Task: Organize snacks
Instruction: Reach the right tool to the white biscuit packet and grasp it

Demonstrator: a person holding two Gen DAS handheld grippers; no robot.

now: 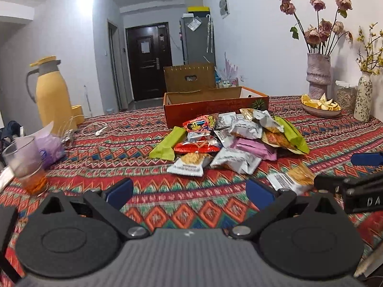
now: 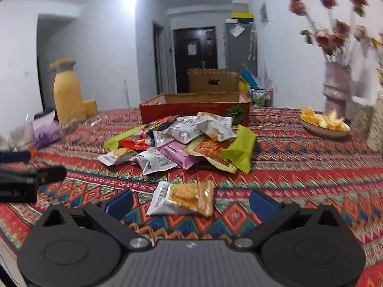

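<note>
On the table [image 1: 100, 153], seen from the left wrist, a red, blue and green patterned cloth covers the whole surface, and a white-walled room runs back to a dark door [image 1: 149, 61]. The left gripper [image 1: 189, 192] hangs low over bare cloth with its jaws spread wide and nothing between them. Ahead, a pile of snacks [image 1: 229, 138] lies in the middle of the table, just in front of an open cardboard box [image 1: 215, 106]; green, pink, red and silver-white packets overlap there. One loose packet [image 1: 290, 179] lies apart on the near right, beside the right gripper [image 1: 335, 172] that enters from the right edge. A yellow jug [image 1: 51, 95] and a glass [image 1: 26, 165] stand at the left; a pink vase [image 1: 318, 76] of dried roses and a bowl [image 1: 320, 110] of yellow pieces stand at the far right. From the right wrist, slightly blurred, the same cloth fills the foreground with open stretches on the right. The right gripper [image 2: 191, 203] holds its jaws wide apart, and the loose packet [image 2: 184, 199], silver-white with an orange picture, lies flat on the cloth between them, untouched. The pile [image 2: 186, 141] sits farther on, before the box [image 2: 194, 110]. The left gripper [image 2: 31, 174] shows at the left edge.
</note>
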